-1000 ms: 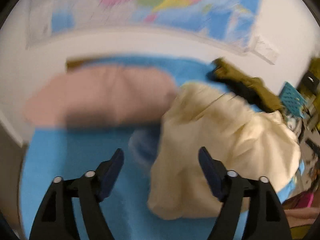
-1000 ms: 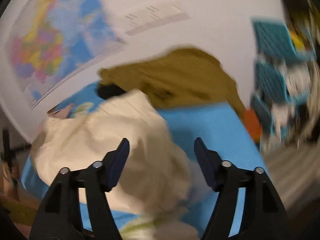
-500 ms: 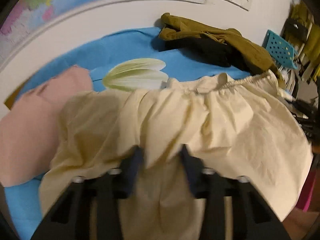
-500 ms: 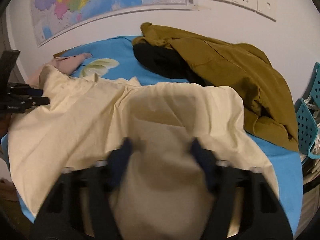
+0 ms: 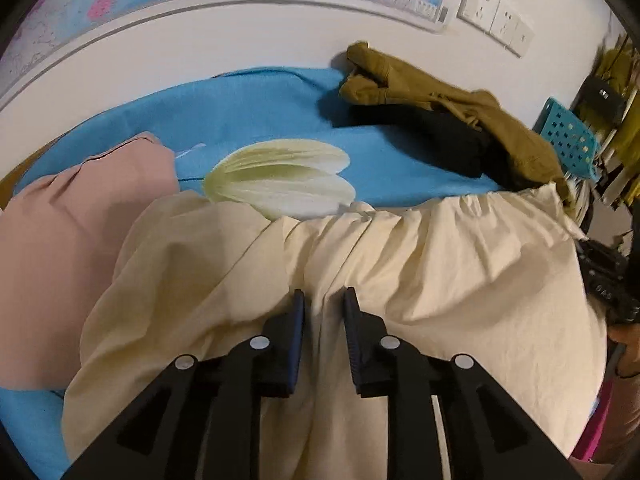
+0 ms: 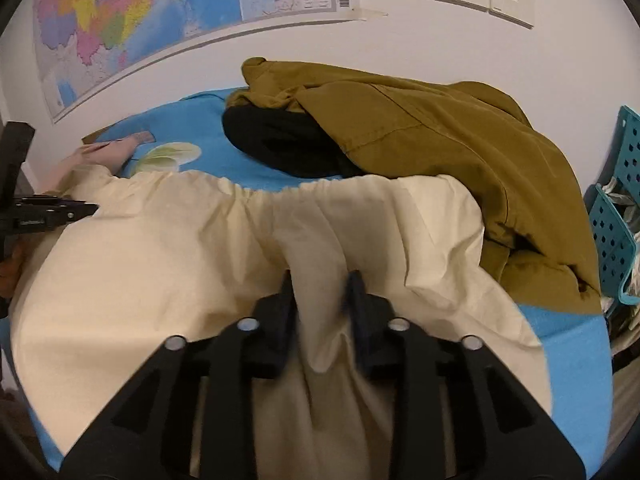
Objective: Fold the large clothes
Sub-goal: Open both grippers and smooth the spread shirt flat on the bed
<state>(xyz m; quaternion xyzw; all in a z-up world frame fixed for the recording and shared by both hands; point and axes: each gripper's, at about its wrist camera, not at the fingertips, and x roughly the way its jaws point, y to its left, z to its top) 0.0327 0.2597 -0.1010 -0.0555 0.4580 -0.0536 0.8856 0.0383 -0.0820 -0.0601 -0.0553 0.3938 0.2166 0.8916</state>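
Observation:
A large cream garment point(image 5: 440, 264) with a gathered elastic edge lies spread over the blue bedsheet point(image 5: 248, 112). My left gripper point(image 5: 323, 300) is shut on a pinch of its fabric. In the right wrist view the same cream garment point(image 6: 160, 264) fills the foreground, and my right gripper point(image 6: 320, 284) is shut on a fold of it. The left gripper also shows at the left edge of the right wrist view point(image 6: 48, 212), holding the garment's left side.
An olive jacket point(image 6: 440, 140) over a black garment point(image 6: 280, 144) is piled at the back right against the white wall. A pink garment point(image 5: 60, 248) lies at the left. A teal perforated basket point(image 6: 612, 220) stands off the bed's right side.
A second ago both grippers were open above the crumpled garment. They closed on its fabric, and the garment is now stretched out wide between them with the gathered edge on the far side.

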